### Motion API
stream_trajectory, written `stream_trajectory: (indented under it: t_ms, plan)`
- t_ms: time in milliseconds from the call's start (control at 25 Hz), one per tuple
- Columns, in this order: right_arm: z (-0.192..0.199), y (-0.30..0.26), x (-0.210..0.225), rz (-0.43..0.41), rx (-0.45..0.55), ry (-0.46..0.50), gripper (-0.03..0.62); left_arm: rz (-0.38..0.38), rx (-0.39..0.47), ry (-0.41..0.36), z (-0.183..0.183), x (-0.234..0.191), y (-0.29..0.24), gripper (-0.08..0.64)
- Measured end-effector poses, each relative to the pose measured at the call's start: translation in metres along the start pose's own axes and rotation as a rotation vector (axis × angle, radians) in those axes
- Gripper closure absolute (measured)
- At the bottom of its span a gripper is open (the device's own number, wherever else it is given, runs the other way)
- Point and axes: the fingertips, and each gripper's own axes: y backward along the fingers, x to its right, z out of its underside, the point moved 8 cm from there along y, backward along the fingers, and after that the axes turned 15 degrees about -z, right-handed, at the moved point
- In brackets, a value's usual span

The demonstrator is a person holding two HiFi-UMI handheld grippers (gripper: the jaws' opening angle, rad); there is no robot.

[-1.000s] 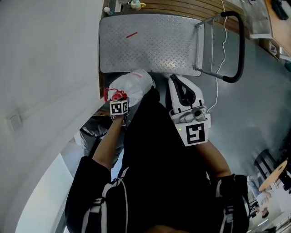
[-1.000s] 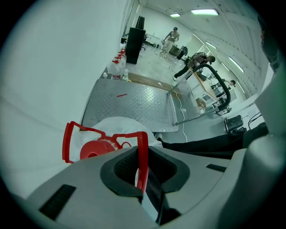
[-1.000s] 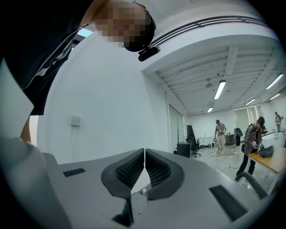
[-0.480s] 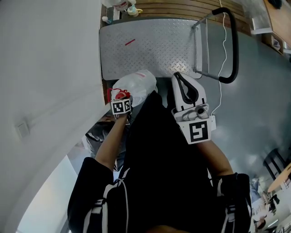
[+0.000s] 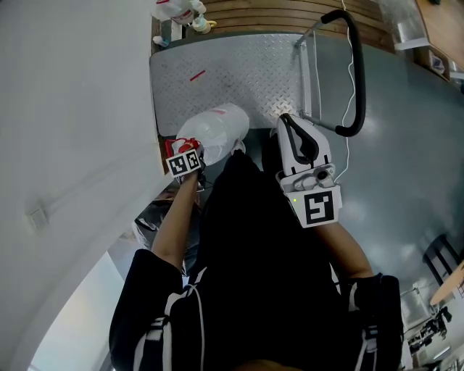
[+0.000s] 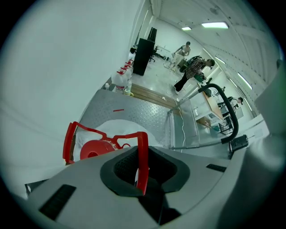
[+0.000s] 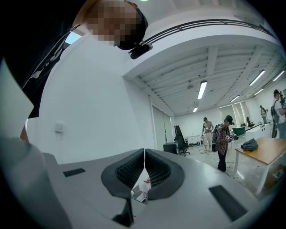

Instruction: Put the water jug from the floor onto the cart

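Note:
A translucent white water jug [image 5: 216,130] with a red cap [image 6: 96,150] hangs from its red handle [image 6: 142,161], and my left gripper [image 5: 190,150] is shut on that handle, pointing steeply down. In the left gripper view the handle bar runs up between the pads of that gripper [image 6: 140,172]. The jug hangs off the floor at the near edge of the cart's grey checker-plate deck [image 5: 232,72]. My right gripper [image 5: 288,124] is to the right of the jug, held level, its pads [image 7: 144,167] shut together with nothing between them.
The cart's black push handle [image 5: 355,80] rises at the deck's right side, with a white cable [image 5: 346,156] hanging by it. Bottles [image 5: 177,9] stand beyond the deck's far end. A white wall [image 5: 72,109] runs along the left. A dark bag [image 5: 148,214] lies on the floor. People [image 6: 192,71] stand far off.
Both grippers have moved forward toward the cart. The jug has travelled with the left gripper and now hangs at the deck's near edge.

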Motion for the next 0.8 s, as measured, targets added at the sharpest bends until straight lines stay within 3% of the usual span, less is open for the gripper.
stream_trajectory:
  t_ms: [440, 800]
  plan:
    - [0.006, 0.005, 0.051, -0.045, -0.017, -0.010, 0.572, -0.016, 0.062, 0.029, -0.050, 0.048, -0.012, 0.499]
    - [0.022, 0.004, 0.059, -0.081, -0.046, -0.049, 0.572, -0.011, 0.128, 0.084, -0.096, 0.076, -0.027, 0.499]
